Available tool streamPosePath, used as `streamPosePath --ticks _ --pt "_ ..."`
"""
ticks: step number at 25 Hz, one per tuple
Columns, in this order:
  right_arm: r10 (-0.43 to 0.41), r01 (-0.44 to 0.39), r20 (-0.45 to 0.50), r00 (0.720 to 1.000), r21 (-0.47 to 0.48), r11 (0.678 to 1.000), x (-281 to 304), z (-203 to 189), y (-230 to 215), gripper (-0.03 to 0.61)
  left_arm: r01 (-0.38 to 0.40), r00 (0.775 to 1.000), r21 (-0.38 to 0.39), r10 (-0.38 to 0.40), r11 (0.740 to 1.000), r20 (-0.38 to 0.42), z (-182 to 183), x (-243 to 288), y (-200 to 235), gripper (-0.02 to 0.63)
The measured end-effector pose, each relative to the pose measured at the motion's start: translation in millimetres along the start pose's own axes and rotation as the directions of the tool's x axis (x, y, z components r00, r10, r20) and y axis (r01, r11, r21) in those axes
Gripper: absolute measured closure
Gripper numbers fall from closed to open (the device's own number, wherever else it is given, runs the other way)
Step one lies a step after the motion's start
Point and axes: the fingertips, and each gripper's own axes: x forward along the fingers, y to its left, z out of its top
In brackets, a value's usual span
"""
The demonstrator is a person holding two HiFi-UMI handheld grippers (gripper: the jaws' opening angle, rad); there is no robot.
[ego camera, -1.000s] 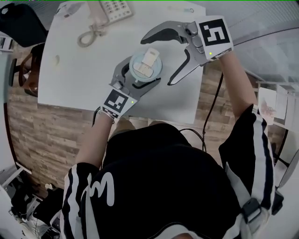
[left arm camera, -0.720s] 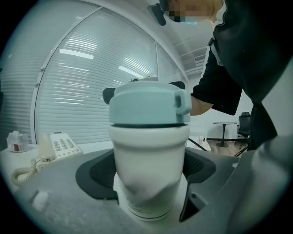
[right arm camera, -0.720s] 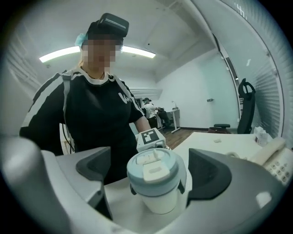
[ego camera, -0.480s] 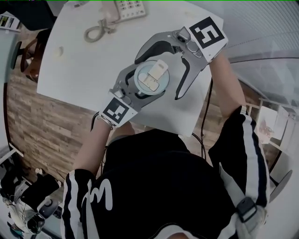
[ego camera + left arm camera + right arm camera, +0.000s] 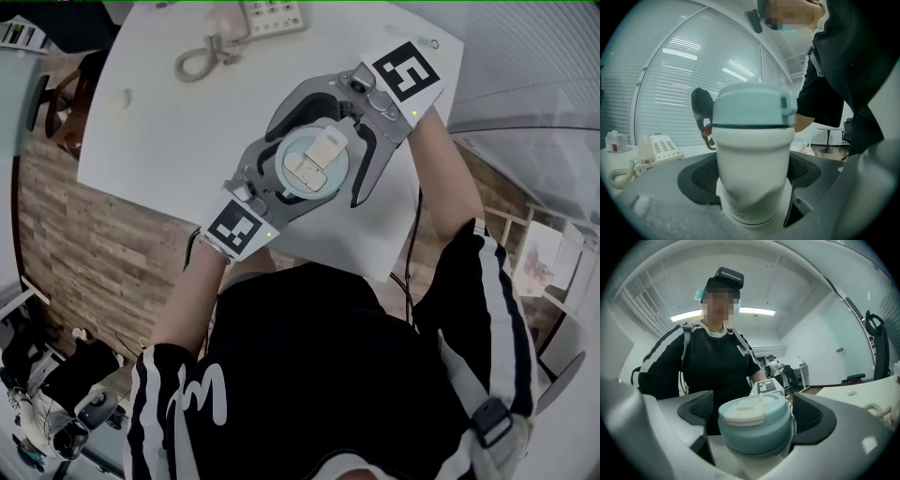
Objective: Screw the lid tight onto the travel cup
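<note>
Two grippers are meeting at one cup point(image 5: 753, 199), which is standing upright on the white table point(image 5: 169, 122). Its long axis is running vertical, base down and lid point(image 5: 314, 161) up. The cup body is showing off-white, narrowing toward the foot. The lid is showing pale blue with an off-white flip tab lying across its top, and a dark seam is running where it meets the body.

The left gripper point(image 5: 751, 172) is reaching in from the person's side of the cup, with its jaws pressing on both sides of the body below the lid. The right gripper point(image 5: 754, 411) is reaching round from the far side of the cup and pointing back at the person. Its jaws are flanking the lid, spread slightly wider than it, with a narrow gap showing on each side.

Beyond the cup, a telephone point(image 5: 270, 11) is sitting at the far table edge.
</note>
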Motion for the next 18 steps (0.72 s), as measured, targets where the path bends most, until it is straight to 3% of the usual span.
streamPosePath --ticks 4,18 --pt "0.012 -0.012 0.010 1.000 -0.010 1.000 5.3 -4.2 -0.5 0.069 -0.002 1.000 -0.004 0.002 1.000 -0.005 -1.5 -0.1 0.4 0.186" --pt "-0.082 0.082 0.044 0.996 -0.013 0.997 6.4 -5.1 -9.5 0.097 -0.006 1.000 0.000 0.006 1.000 -0.002 -1.1 0.5 0.2 0.186"
